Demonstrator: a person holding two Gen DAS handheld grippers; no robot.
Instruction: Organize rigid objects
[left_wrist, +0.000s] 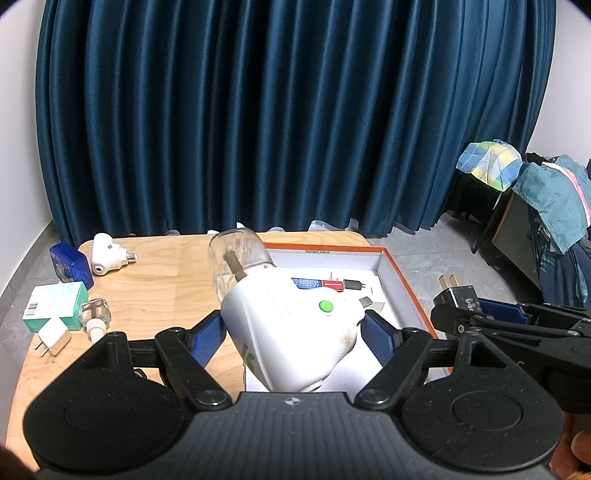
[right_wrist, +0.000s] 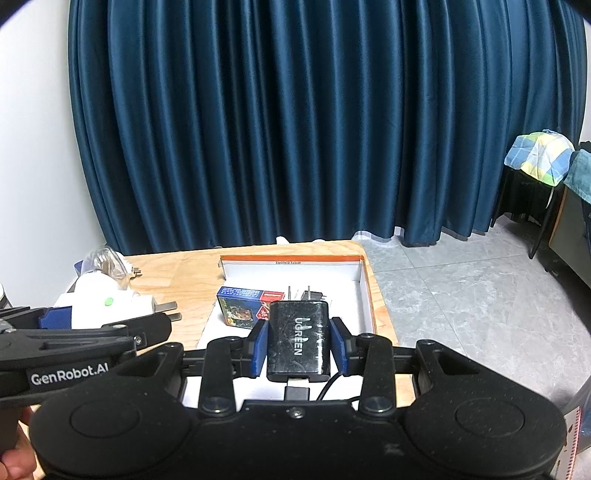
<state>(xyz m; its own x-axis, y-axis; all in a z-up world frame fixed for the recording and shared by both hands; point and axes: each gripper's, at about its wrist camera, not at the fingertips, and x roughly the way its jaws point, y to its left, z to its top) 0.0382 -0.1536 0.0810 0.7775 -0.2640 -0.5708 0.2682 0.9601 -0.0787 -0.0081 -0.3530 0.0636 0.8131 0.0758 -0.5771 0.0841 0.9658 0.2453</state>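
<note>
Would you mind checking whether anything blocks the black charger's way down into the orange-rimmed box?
Nothing visible does: the right hand-held gripper holds the black charger over bare box floor; the card pack and small adapter lie farther back.

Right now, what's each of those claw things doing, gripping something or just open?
Left gripper: closed on the white plug-in vaporizer with its clear bottle.
Right gripper: closed on the black charger.
</note>
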